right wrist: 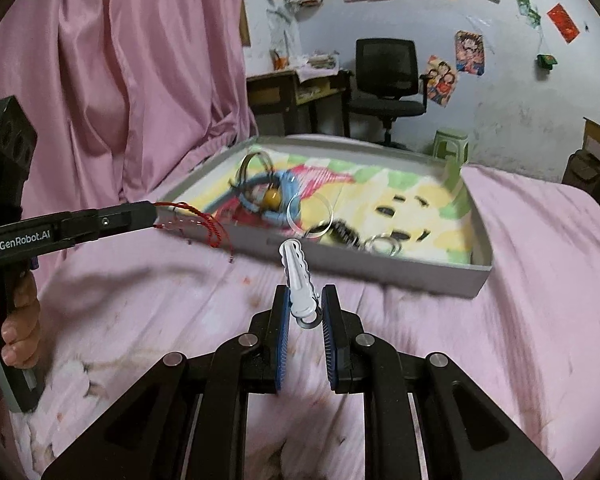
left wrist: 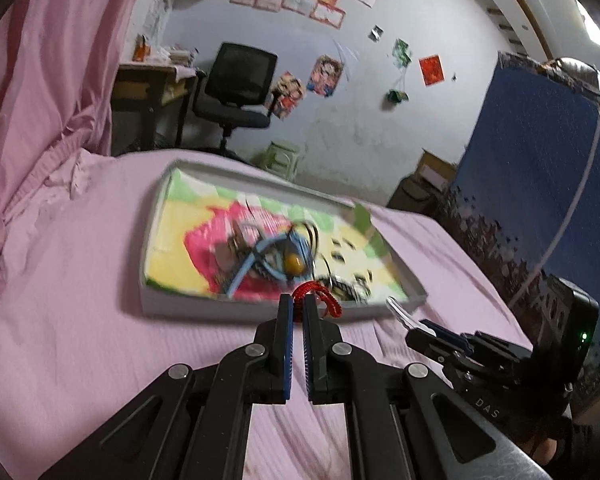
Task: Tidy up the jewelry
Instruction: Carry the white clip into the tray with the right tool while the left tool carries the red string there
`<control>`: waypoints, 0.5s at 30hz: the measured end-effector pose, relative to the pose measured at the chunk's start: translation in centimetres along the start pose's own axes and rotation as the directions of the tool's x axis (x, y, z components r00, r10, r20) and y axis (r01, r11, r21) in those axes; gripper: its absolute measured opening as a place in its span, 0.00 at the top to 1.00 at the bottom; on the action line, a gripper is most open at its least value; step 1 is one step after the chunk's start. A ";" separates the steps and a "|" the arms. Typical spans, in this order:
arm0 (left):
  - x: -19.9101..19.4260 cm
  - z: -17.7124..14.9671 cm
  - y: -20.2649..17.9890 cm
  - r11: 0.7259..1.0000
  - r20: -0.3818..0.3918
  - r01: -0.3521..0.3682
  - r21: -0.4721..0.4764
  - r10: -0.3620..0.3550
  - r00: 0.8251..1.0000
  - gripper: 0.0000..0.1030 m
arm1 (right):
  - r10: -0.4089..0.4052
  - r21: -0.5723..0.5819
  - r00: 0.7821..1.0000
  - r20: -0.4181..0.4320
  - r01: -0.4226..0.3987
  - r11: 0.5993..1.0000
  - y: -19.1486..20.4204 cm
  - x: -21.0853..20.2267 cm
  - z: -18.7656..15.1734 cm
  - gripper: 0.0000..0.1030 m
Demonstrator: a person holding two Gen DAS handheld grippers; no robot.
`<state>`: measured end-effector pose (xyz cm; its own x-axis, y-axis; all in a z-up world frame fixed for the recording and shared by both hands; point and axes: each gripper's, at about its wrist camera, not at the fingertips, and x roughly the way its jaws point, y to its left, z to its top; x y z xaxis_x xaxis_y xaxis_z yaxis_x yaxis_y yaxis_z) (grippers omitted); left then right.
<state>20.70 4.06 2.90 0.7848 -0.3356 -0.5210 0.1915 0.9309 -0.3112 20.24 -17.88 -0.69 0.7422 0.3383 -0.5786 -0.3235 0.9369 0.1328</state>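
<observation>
A shallow grey tray (left wrist: 180, 304) (right wrist: 380, 272) with a colourful lining lies on the pink bed. It holds a tangle of blue cord with a yellow bead (left wrist: 294, 264) (right wrist: 272, 197), metal rings (right wrist: 384, 245) and a clear bangle (right wrist: 310, 214). My left gripper (left wrist: 298, 306) is shut on a red string bracelet (left wrist: 320, 298) (right wrist: 204, 222) just before the tray's near wall. My right gripper (right wrist: 304, 300) is shut on a white hair clip (right wrist: 298, 276) (left wrist: 398, 310), held above the bed near the tray.
Pink bedsheet (right wrist: 520, 320) covers the bed; a pink curtain (right wrist: 120, 60) hangs at left. An office chair (right wrist: 386, 80), a desk (right wrist: 296, 88) and a green stool (right wrist: 452, 144) stand behind. A blue panel (left wrist: 540, 152) is at the right.
</observation>
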 end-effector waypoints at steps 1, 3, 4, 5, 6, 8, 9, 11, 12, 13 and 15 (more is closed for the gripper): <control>0.0 0.5 0.2 1.000 0.014 -0.011 -0.002 0.011 1.000 0.95 | -0.003 0.007 1.000 0.007 0.003 1.000 -0.1 0.1 0.3 0.86; 0.2 1.5 0.6 0.999 0.041 -0.032 -0.009 0.032 0.999 0.95 | -0.007 0.022 1.000 0.018 0.007 1.000 -0.5 0.3 1.0 0.86; 0.3 1.7 0.7 0.999 0.048 -0.040 -0.011 0.040 0.998 0.95 | -0.008 0.032 1.000 0.022 0.007 0.999 -0.7 0.5 1.5 0.86; 0.5 2.2 0.9 0.999 0.059 -0.051 -0.013 0.052 0.997 0.95 | -0.009 0.039 1.000 0.025 0.008 0.999 -0.9 0.7 1.9 0.86; 0.7 2.5 1.1 0.998 0.066 -0.062 -0.016 0.063 0.996 0.95 | -0.011 0.044 1.000 0.030 0.009 0.999 -1.0 1.0 2.3 0.86; 1.2 3.1 1.4 0.996 0.083 -0.090 -0.023 0.091 0.992 0.95 | -0.018 0.051 0.999 0.033 0.016 0.999 -1.1 1.5 2.8 0.86; 1.5 3.3 1.5 0.994 0.090 -0.105 -0.024 0.106 0.990 0.95 | -0.024 0.057 0.999 0.031 0.023 0.998 -1.1 1.9 3.2 0.86; 2.2 3.7 1.8 0.992 0.093 -0.127 -0.026 0.129 0.987 0.95 | -0.034 0.074 0.999 0.028 0.032 0.997 -1.2 2.6 3.6 0.86; 2.6 3.7 1.8 0.990 0.091 -0.137 -0.026 0.139 0.986 0.95 | -0.041 0.084 0.999 0.024 0.038 0.996 -1.3 3.1 3.9 0.86; 3.1 3.8 2.0 0.988 0.088 -0.154 -0.026 0.156 0.984 0.95 | -0.048 0.088 0.999 0.021 0.046 0.995 -1.2 3.4 4.1 0.86; 3.9 3.9 2.4 0.985 0.079 -0.169 -0.030 0.171 0.982 0.95 | -0.065 0.105 0.998 0.012 0.064 0.992 -1.3 4.2 4.3 0.86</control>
<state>26.50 5.55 3.24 0.8501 -0.1590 -0.5020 0.0384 0.9695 -0.2421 26.28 -17.30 0.22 0.7686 0.2773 -0.5765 -0.2123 0.9607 0.1790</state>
